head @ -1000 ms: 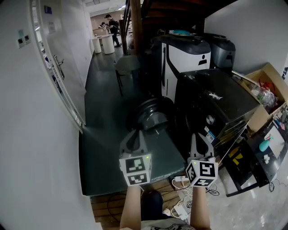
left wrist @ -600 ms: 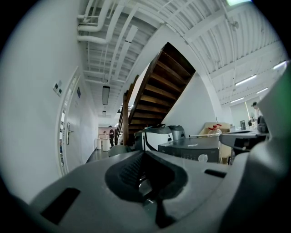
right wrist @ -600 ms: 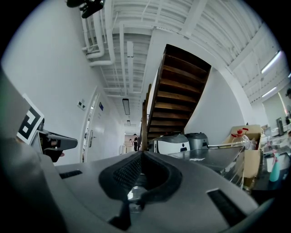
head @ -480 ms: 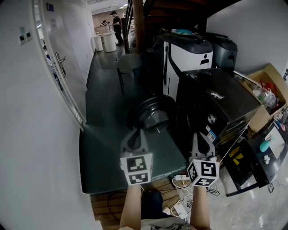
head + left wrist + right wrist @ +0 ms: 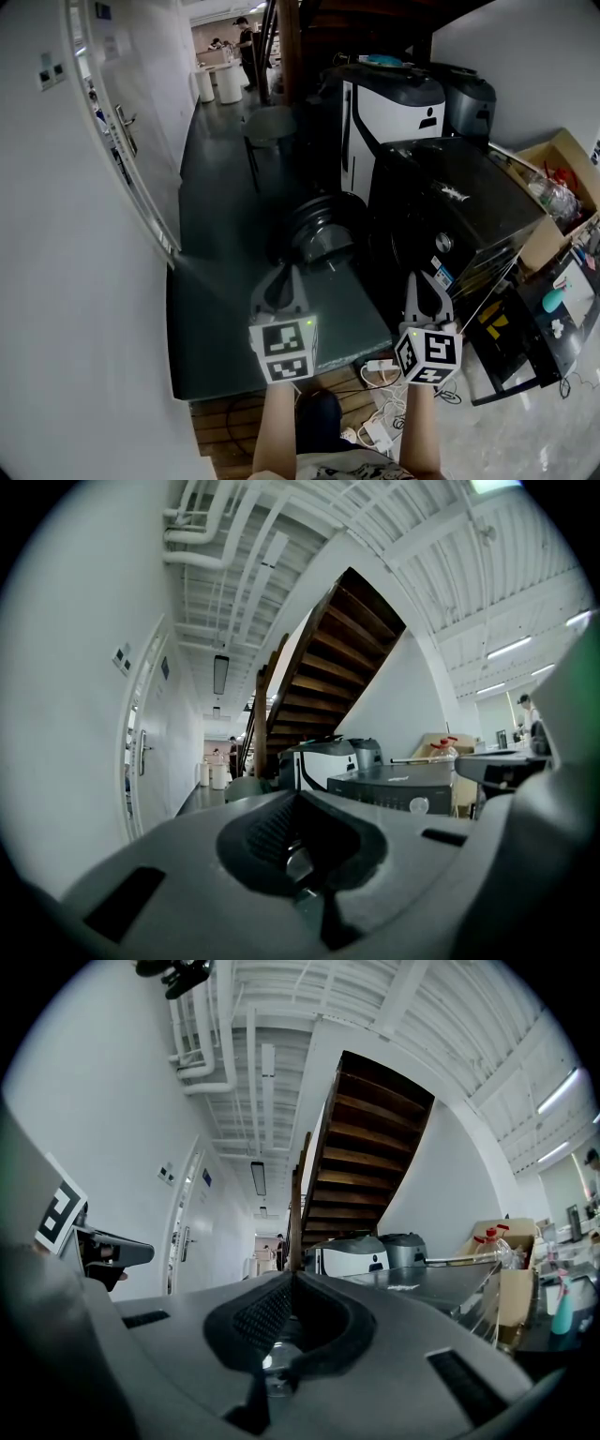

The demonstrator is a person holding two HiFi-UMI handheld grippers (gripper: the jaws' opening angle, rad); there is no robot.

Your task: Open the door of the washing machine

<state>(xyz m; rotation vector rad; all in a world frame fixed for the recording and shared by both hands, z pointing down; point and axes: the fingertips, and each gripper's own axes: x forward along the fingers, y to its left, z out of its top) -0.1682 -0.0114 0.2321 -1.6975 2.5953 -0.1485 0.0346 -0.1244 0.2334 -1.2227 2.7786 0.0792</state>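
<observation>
The black washing machine [image 5: 450, 206] stands right of centre in the head view. Its round door [image 5: 314, 234] is swung out to the left over the dark floor. My left gripper [image 5: 286, 272] is held low in front of the door, jaws shut and empty. My right gripper [image 5: 417, 281] is held in front of the machine's front face, also shut with nothing in it. Neither touches the machine. In the left gripper view the machine [image 5: 394, 785] lies beyond the closed jaws. In the right gripper view its top [image 5: 422, 1283] shows to the right.
A white and black appliance [image 5: 389, 108] and a stool [image 5: 267, 127] stand behind the washer. A white door [image 5: 122, 141] lines the left wall. A cardboard box [image 5: 553, 178] sits at right. Cables and a power strip [image 5: 375, 427] lie by my feet. A person [image 5: 246, 37] stands far down the corridor.
Both grippers stay shut and nearly still. The head view has shifted slightly, so the right gripper sits a little lower in the picture.
</observation>
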